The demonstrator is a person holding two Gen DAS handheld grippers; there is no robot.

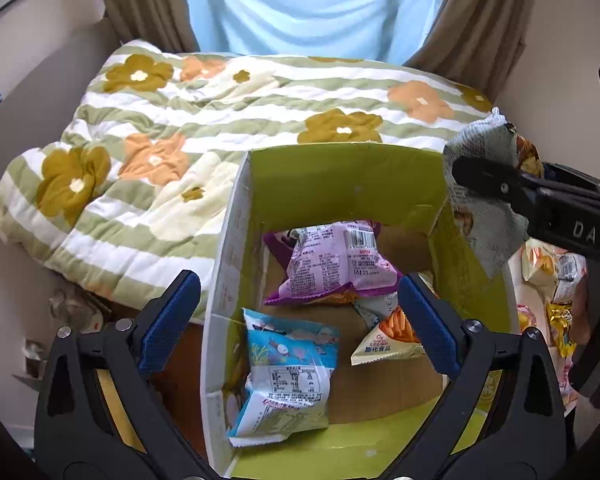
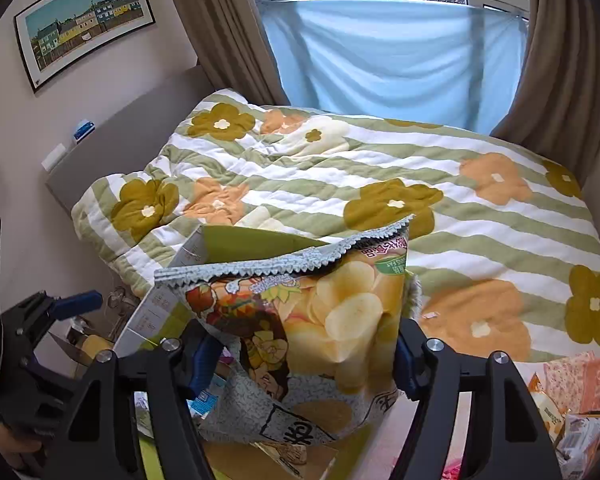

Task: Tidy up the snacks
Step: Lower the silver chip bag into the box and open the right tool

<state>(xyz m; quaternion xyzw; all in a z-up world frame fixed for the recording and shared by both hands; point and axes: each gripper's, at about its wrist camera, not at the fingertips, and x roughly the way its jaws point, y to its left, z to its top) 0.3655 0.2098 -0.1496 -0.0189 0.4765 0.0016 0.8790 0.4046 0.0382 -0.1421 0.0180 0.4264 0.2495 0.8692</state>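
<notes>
Here the right gripper (image 2: 300, 356) clamps a yellow potato-chip bag (image 2: 332, 312) above the green-lined cardboard box (image 1: 340, 176); the left gripper (image 1: 300, 312) hovers wide open, empty.

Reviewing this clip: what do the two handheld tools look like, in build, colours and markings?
Both tools, left and right, have matte black triangular-cutout frames with silver round pivot bolts. Fingers carry blue ribbed pads. White "DAS" lettering marks the right tool's side. No cables visible.

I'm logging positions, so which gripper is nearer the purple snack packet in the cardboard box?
Left. The left gripper hovers open just above the purple snack packet; the right gripper is off by the box's right wall, holding a chip bag.
</notes>
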